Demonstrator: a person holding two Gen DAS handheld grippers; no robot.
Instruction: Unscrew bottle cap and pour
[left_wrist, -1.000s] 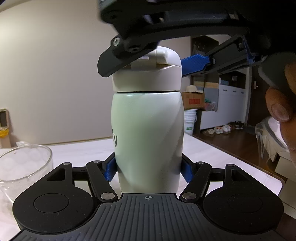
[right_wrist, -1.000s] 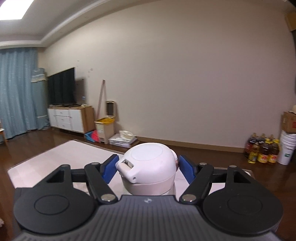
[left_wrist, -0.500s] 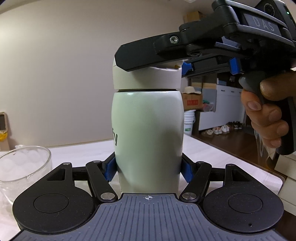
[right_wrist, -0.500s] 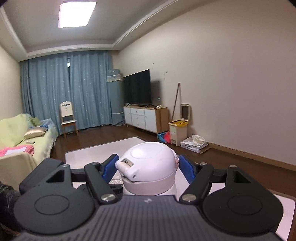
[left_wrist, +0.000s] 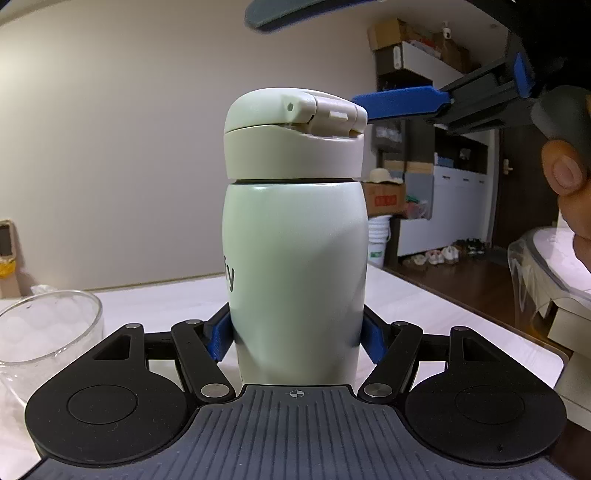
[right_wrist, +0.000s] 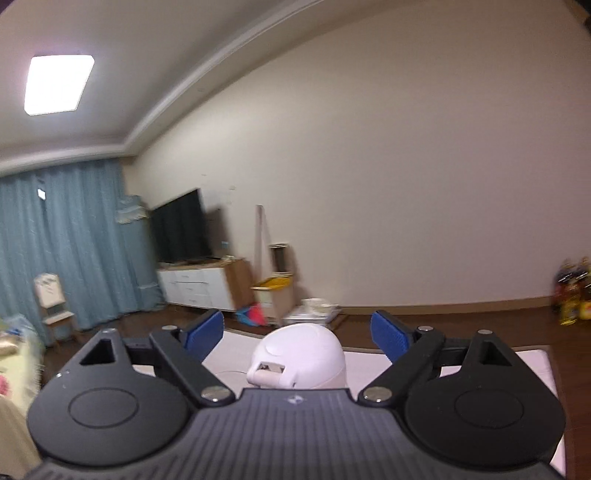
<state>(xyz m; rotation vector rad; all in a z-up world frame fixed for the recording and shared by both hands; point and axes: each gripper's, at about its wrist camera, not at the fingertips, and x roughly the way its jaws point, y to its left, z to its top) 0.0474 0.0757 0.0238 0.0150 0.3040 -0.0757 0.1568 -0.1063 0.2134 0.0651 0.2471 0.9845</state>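
**A:** Bottle (left_wrist: 295, 266) first — where does it sit?

**B:** Upright on the white table (left_wrist: 443, 314), in the middle of the left wrist view. The left gripper (left_wrist: 295, 339) is clamped low on its body, a blue pad pressing each side. A clear glass bowl (left_wrist: 48, 332) stands just beside it on the left.

**A:** How will it handle, do you think?

**B:** The body looks like a smooth, rigid, insulated shell — stiff, probably slick, and likely weighty if full. A low grip steadies it against twisting, though for pouring I'd judge a hold nearer mid-body safer.

**A:** And the cap (left_wrist: 295, 140)?

**B:** It is on the bottle, with a dark seam showing under it. It's domed, with a flip-lid hinge on the right side; the straight band below the dome looks like the best place to squeeze.

**A:** Is the right gripper (right_wrist: 297, 334) on it?

**B:** No. Its jaws are opening, spread well wider than the cap, which sits low between them, and neither pad touches it. Whether the thread is loose I cannot tell.
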